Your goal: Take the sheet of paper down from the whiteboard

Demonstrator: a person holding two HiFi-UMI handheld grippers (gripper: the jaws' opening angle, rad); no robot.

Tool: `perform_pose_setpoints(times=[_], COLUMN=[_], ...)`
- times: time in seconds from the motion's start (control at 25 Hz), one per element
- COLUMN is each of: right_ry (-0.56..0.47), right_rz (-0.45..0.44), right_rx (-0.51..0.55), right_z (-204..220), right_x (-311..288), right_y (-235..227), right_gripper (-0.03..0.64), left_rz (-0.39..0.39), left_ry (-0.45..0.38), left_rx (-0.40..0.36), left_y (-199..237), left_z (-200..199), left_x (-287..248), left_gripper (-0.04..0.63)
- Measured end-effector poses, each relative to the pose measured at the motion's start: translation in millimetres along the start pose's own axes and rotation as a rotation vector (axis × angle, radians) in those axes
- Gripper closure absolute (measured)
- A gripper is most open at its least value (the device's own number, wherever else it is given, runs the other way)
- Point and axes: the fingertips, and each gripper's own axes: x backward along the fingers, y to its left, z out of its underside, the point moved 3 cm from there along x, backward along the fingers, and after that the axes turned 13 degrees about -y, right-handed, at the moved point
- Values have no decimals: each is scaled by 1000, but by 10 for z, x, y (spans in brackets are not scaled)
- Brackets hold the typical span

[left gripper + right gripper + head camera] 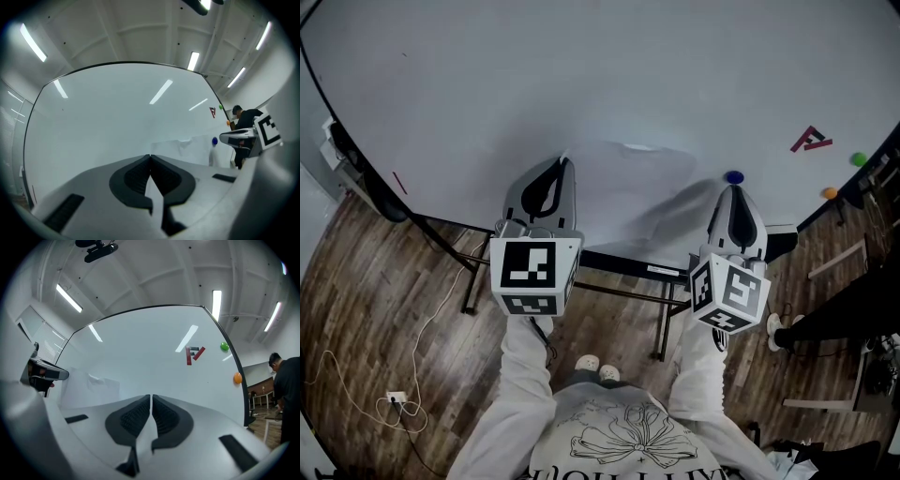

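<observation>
The white sheet of paper (628, 178) hangs on the whiteboard (581, 75), with a blue magnet (733, 176) at its upper right corner. My left gripper (562, 165) is at the sheet's left edge. In the left gripper view the paper (187, 147) begins exactly at the seam of the closed jaws, so that left gripper (150, 155) looks shut on the edge. My right gripper (731, 191) points at the board just below the blue magnet (214, 140). Its pads nearly touch, with nothing seen between them. From the right gripper (151, 396) the paper (103, 383) lies off to the left.
A red F-shaped magnet (811, 141), a green magnet (859, 159) and an orange magnet (831, 193) sit on the board's right side. A person in black (243, 119) stands beyond the right edge. The board's stand (623, 281) and a cable with a power strip (394, 398) are on the wooden floor.
</observation>
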Motion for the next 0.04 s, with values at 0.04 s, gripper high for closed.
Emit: perform_pose_setpoints(times=[0.04], right_ry=[1], right_rz=[1], right_rx=[0], right_z=[-3], right_x=[1], right_y=[-4], right_gripper=[601], left_rz=[1], left_ry=[1], left_rx=[-2], left_y=[-3], left_z=[1], left_x=[2], left_gripper=[591])
